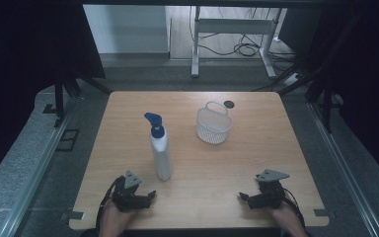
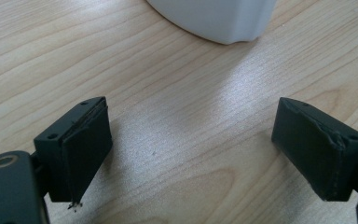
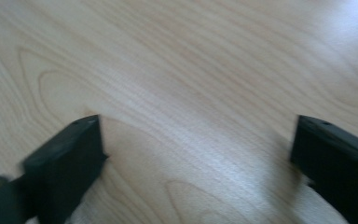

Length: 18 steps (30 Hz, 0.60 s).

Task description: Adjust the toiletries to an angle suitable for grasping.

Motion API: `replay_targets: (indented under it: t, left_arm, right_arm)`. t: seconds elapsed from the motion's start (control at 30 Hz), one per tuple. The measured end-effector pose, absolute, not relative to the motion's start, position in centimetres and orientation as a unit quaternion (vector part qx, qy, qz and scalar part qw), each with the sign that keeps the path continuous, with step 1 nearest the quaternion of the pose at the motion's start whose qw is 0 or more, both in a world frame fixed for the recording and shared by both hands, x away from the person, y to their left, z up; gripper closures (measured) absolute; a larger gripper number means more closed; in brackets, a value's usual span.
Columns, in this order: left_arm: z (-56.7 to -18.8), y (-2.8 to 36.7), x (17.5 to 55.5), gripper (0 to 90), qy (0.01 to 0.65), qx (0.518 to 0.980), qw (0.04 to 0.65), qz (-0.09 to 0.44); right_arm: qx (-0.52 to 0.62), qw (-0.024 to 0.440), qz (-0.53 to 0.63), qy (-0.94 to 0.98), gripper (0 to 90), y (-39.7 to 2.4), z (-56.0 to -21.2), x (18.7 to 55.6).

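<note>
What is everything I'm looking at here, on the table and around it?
Spray bottle: one, white with a blue nozzle, upright, left of the table's middle.
Basket: one, white mesh with a handle, far right of the bottle.
Table: one, light wood.
Frame: one, pale metal, on the floor beyond, cables beside it.
Left gripper: one, black, jaws open, near edge by the bottle.
Right gripper: one, black, jaws open, near edge at right.

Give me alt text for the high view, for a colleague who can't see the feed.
A white spray bottle with a blue trigger head stands upright on a wooden table, with a white mesh basket apart from it, farther back to its right. Near the front edge, the left tongs and right tongs rest open and empty.
</note>
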<state>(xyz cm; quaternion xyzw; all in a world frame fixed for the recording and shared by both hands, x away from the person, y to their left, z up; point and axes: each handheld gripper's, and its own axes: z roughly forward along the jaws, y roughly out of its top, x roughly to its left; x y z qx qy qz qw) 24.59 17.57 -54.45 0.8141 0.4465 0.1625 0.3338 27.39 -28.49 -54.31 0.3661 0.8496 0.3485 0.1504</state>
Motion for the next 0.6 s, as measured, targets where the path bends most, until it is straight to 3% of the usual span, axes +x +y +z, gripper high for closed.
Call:
replay_targets:
  t: [0.6]
  left_arm:
    - [-54.46,17.52,24.81,11.4,0.445,0.815,0.334,0.162]
  right_arm:
    - [0.366,0.15,0.348,0.85,0.0,-28.47,-54.32,27.41]
